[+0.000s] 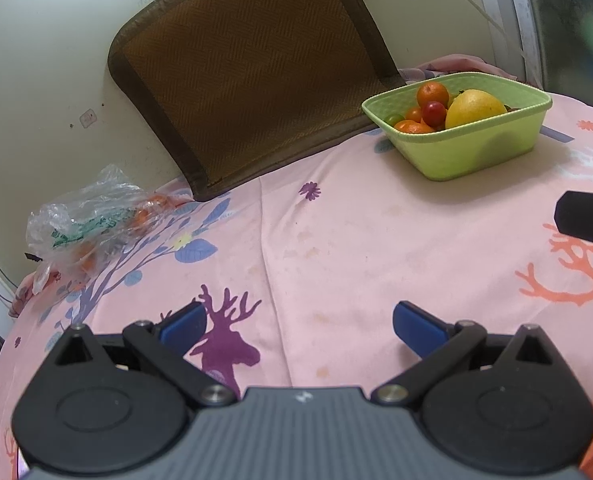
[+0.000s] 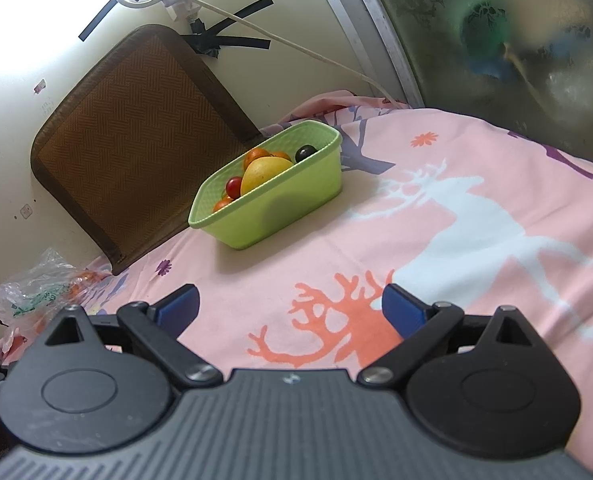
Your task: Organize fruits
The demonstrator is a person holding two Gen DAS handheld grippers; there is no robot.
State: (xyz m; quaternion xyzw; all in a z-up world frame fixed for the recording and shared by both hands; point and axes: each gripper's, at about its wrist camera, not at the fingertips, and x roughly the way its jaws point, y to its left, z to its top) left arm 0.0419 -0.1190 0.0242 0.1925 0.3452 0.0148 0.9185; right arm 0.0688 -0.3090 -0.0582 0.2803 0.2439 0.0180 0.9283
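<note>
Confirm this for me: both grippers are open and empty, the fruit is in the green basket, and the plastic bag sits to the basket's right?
Not quite: the plastic bag lies left of the green basket, by the wall, as the left wrist view shows. The left gripper and right gripper are open and empty.

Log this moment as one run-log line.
left hand-held gripper: open, empty | right hand-held gripper: open, empty | green basket: holds fruit | plastic bag: by wall

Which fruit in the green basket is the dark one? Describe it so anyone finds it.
Find the light green plastic basket on the pink deer-print cloth. At its far end lies a small round near-black fruit, the only dark piece among orange, red and yellow ones.
</note>
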